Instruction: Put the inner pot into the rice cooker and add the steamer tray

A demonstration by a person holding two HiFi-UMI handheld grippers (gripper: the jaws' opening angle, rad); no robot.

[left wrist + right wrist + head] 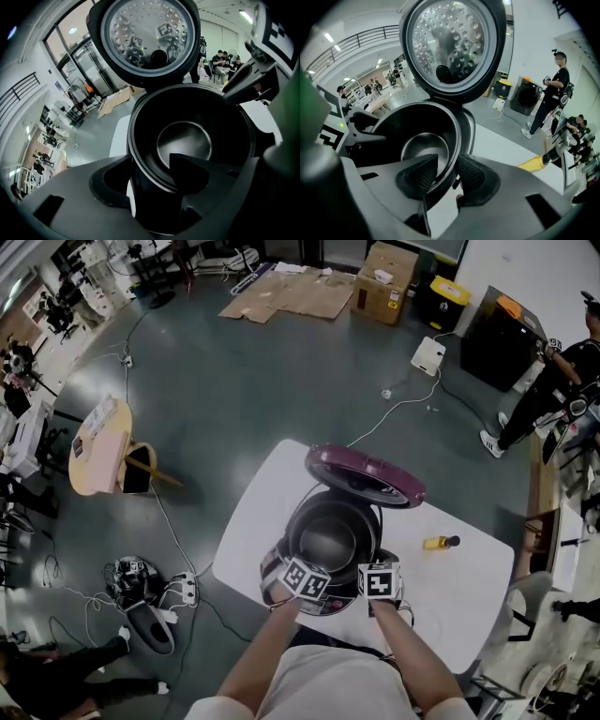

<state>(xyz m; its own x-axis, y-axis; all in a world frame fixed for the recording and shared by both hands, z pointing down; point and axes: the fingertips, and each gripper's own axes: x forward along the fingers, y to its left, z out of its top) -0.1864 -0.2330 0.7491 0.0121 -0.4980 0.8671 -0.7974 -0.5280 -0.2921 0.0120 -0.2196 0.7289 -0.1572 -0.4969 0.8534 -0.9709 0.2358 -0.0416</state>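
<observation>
The purple rice cooker (281,585) stands on the white table (450,596) with its lid (364,474) swung up. The dark inner pot (330,538) sits inside it. Both grippers are at the pot's near rim. My left gripper (309,566) is open, one jaw outside the pot (187,136) and one inside, with a wide gap around the rim. My right gripper (375,566) is open too. Its ribbed pads (473,174) stand on either side of the pot rim (453,154) without pressing on it. The lid's perforated inner plate (450,42) faces both gripper cameras.
A small yellow object (439,542) lies on the table to the right of the cooker. A power cable (398,407) runs across the floor behind the table. A wooden stool (103,448) stands at the left. A person (544,395) stands at the far right.
</observation>
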